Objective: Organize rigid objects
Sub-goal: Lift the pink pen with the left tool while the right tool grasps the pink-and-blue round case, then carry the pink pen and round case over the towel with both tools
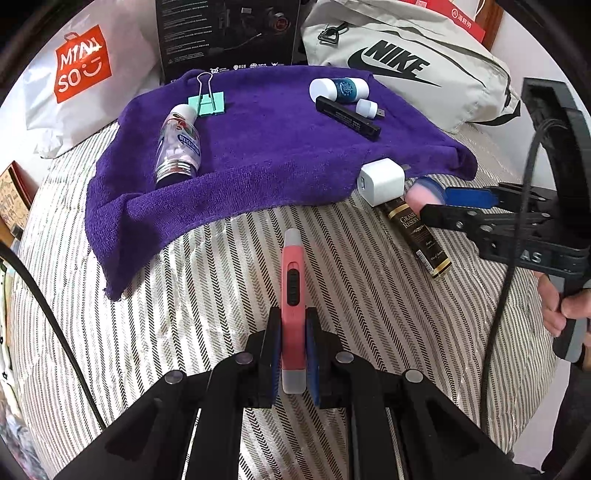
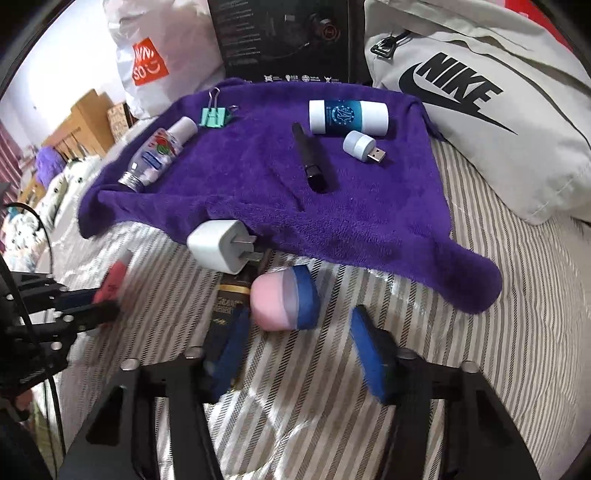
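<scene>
Behind the striped bed cover [image 1: 207, 295] stand a white Miniso bag [image 1: 85, 74], a black box [image 1: 225, 33] and a grey Nike bag [image 1: 406, 59].

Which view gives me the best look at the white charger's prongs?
The right wrist view: the white charger lies side-on there, both prongs plainly visible at the purple towel's edge. The left wrist view shows mainly its USB face, the prongs barely visible.

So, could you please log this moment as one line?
left: shut on cutter | right: open, near pink object | towel: five items
</scene>
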Demonstrator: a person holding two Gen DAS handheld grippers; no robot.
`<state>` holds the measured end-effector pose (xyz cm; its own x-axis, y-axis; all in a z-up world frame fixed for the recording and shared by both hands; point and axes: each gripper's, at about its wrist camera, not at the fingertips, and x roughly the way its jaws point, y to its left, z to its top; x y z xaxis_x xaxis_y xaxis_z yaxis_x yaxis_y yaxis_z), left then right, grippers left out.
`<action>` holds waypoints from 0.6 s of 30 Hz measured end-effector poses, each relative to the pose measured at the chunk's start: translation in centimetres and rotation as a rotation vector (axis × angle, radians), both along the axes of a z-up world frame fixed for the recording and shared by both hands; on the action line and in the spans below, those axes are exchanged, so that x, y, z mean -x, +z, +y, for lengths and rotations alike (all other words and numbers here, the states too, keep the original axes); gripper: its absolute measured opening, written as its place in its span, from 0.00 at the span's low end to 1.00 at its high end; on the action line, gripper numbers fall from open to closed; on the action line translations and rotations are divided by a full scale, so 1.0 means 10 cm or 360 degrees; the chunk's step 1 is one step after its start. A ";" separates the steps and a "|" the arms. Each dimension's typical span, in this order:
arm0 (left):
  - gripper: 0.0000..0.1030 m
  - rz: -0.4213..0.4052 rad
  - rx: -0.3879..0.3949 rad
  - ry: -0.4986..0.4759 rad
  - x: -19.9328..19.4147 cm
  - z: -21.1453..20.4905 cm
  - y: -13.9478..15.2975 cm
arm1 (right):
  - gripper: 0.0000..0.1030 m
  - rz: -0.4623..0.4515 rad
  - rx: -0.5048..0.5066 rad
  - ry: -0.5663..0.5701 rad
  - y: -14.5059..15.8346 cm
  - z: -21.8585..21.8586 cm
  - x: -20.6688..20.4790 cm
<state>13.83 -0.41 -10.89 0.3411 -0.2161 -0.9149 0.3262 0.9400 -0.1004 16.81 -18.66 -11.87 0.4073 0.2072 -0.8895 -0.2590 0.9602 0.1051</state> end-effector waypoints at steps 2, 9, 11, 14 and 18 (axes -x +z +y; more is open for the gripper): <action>0.12 -0.0002 0.0007 0.0005 -0.01 0.01 0.00 | 0.35 0.0002 0.0031 0.0010 -0.02 0.01 -0.01; 0.12 -0.0011 0.0021 0.0013 -0.01 0.03 0.00 | 0.36 -0.0009 0.0080 0.0030 -0.02 0.04 -0.07; 0.12 -0.0012 0.0036 0.0021 0.00 0.05 0.00 | 0.36 -0.0017 0.0098 0.0046 -0.03 0.05 -0.09; 0.12 -0.0015 0.0045 0.0027 0.00 0.06 0.01 | 0.37 -0.0020 0.0111 0.0068 -0.03 0.07 -0.13; 0.12 -0.0017 0.0053 0.0036 0.00 0.06 0.02 | 0.37 -0.0029 0.0118 0.0084 -0.03 0.10 -0.19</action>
<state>13.79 0.24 -10.73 0.3559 -0.2383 -0.9036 0.3063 0.9433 -0.1281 18.70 -17.70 -12.20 0.4137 0.1624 -0.8958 -0.3105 0.9501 0.0288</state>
